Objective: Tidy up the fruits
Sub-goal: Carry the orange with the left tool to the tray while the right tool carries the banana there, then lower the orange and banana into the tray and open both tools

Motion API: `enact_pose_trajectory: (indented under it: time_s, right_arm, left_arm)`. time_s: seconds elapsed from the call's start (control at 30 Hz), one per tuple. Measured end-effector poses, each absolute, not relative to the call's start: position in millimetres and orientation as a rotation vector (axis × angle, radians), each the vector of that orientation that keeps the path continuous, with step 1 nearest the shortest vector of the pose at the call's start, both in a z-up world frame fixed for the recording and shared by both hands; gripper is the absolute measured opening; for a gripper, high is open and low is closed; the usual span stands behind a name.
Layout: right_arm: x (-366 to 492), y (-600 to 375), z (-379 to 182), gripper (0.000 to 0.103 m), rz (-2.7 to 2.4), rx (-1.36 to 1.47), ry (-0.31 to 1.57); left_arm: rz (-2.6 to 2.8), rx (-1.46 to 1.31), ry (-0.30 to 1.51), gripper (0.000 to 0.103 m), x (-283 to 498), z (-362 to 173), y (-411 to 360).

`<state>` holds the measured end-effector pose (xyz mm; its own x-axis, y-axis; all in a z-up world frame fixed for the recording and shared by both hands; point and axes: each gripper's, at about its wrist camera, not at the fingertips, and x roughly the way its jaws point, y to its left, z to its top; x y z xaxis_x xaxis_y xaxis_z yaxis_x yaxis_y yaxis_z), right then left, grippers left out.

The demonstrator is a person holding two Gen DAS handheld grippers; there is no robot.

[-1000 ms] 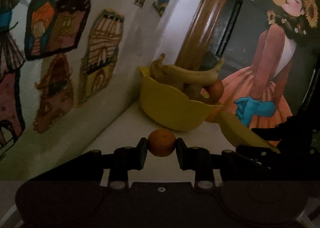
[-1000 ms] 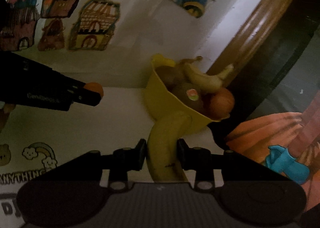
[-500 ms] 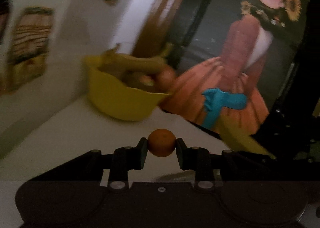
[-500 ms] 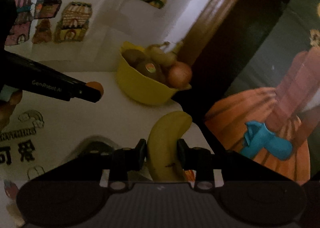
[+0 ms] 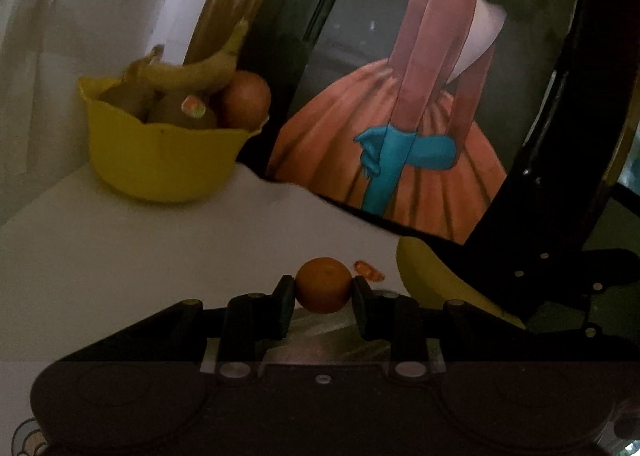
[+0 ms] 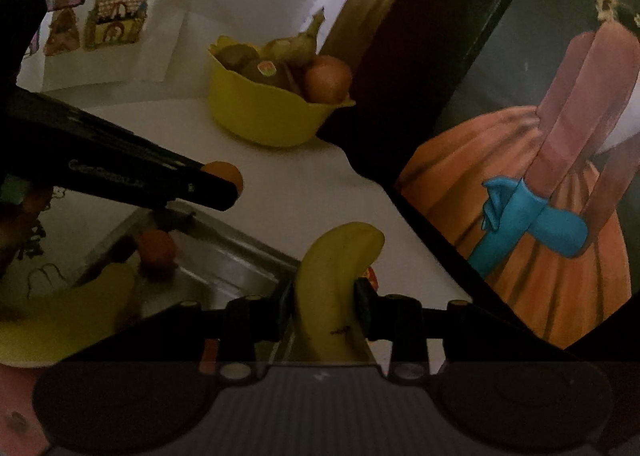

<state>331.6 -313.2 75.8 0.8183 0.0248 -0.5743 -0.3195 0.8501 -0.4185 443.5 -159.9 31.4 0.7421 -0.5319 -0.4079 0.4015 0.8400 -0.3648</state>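
Observation:
My left gripper [image 5: 323,287] is shut on a small orange [image 5: 323,280], held just above the white table. My right gripper [image 6: 325,292] is shut on a yellow banana [image 6: 334,276] whose tip points away from me. In the left wrist view that banana [image 5: 432,280] shows at the right. The right wrist view has the left gripper [image 6: 218,187] with its orange [image 6: 226,173] at the left. A yellow bowl [image 5: 160,159] [image 6: 264,119] of bananas, kiwis and a round reddish fruit stands at the back. Below the grippers lies a metal tray [image 6: 236,256] holding an orange [image 6: 157,254] and a banana [image 6: 68,316].
A large framed painting [image 5: 420,115] of a figure in an orange dress leans beyond the table's right edge. A brown wooden post [image 6: 376,3] rises behind the bowl. Children's drawings [image 6: 116,11] cover the white wall at the left.
Both grippers have pulled back and to the right from the bowl, each still gripping its fruit. The bowl now sits farther off and to the left. The metal tray has come into view.

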Motion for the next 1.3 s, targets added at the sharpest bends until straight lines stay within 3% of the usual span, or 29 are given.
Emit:
enact_pose_trajectory:
  time_s: [1.3]
  right_arm:
    - [332.8,-314.1,60.2,0.038,0.210,-0.497,0.630]
  left_arm:
    - [-0.528,-0.177,0.640,0.033,455.5,15.2,-170.1]
